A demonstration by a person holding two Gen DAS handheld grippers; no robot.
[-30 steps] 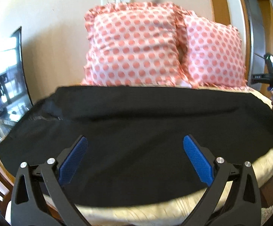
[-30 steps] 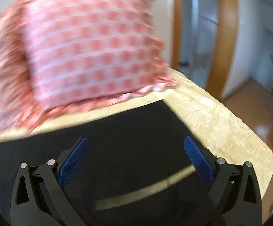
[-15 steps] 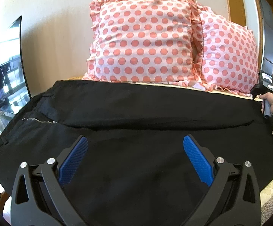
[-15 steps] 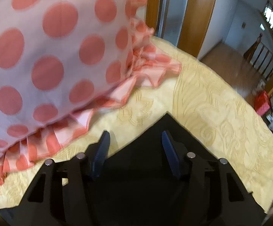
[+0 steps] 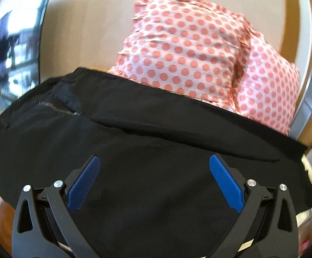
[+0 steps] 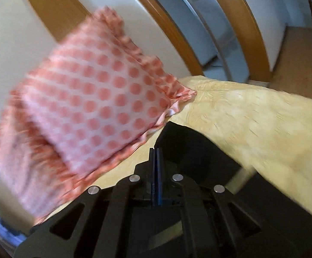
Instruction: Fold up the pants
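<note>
Black pants (image 5: 147, 142) lie spread across the bed, folded lengthwise, with the zipper at the left end. My left gripper (image 5: 155, 172) is open, hovering over the middle of the pants. In the right wrist view my right gripper (image 6: 156, 152) is shut on the corner of the pants' leg end (image 6: 190, 148), which is lifted a little off the yellow bedspread (image 6: 252, 116).
Two pink polka-dot pillows (image 5: 184, 49) stand against the wall behind the pants; one also shows in the right wrist view (image 6: 95, 105). A dark screen (image 5: 16, 40) is at the left. A doorway with wooden frames (image 6: 237, 21) lies right of the bed.
My right gripper has closed on the pants' leg corner and lifted it, swinging the view. My left gripper has tilted and stayed open over the pants.
</note>
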